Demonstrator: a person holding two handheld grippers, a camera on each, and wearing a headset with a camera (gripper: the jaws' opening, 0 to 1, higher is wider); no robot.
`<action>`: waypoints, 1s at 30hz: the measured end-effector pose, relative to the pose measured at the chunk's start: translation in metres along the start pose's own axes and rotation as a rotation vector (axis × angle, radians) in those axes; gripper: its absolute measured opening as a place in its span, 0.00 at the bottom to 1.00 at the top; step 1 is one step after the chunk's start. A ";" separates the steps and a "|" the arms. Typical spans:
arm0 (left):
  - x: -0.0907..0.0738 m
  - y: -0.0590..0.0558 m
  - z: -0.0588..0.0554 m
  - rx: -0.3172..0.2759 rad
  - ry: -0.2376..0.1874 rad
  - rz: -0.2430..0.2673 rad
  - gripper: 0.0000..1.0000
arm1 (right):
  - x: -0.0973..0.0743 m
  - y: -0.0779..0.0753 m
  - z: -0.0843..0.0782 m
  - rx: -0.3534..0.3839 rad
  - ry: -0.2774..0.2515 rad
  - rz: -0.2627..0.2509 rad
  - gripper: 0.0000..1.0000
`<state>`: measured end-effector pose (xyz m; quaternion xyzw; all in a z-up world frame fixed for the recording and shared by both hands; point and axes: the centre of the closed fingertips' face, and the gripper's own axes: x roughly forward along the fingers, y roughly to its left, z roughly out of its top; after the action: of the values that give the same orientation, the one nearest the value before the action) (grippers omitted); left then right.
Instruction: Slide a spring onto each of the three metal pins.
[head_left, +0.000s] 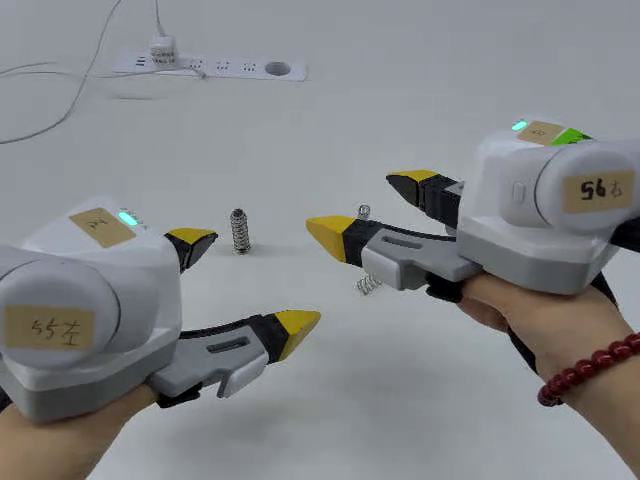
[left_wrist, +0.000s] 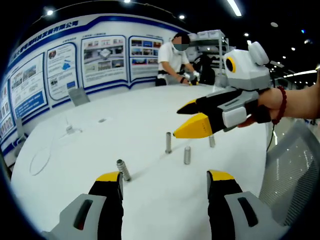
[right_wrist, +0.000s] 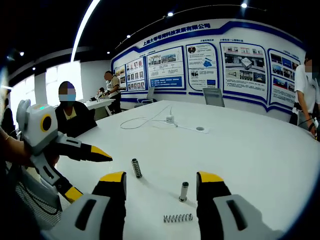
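One steel coil spring (right_wrist: 178, 218) lies loose beside the bare metal pin (right_wrist: 184, 191); left gripper (left_wrist: 165, 176) and right gripper (right_wrist: 161, 179) gape empty; clumsy pinching may flick it away.

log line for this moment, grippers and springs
left gripper open, empty | right gripper open, empty | pin with spring upright | bare pin ahead of right gripper | loose spring flat on table

The left gripper (head_left: 246, 283) sits at the near left, held in the left hand (head_left: 60, 445), its jaws spread wide. The right gripper (head_left: 366, 207), gripped by the right hand (head_left: 520, 315), points leftward, jaws likewise apart.
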<state>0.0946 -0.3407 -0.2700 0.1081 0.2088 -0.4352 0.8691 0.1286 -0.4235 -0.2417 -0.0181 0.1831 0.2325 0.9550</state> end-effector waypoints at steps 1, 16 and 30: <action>0.001 -0.001 0.000 0.003 0.001 -0.003 0.69 | -0.003 -0.002 -0.001 0.004 0.000 0.001 0.58; 0.024 -0.017 0.001 0.027 0.023 -0.051 0.59 | -0.035 -0.017 -0.018 0.037 0.010 -0.006 0.58; 0.056 -0.031 -0.002 0.061 0.056 -0.124 0.48 | -0.054 -0.030 -0.036 0.033 0.035 -0.027 0.57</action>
<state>0.0989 -0.3988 -0.2977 0.1335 0.2261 -0.4913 0.8305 0.0851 -0.4781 -0.2568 -0.0088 0.2032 0.2162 0.9549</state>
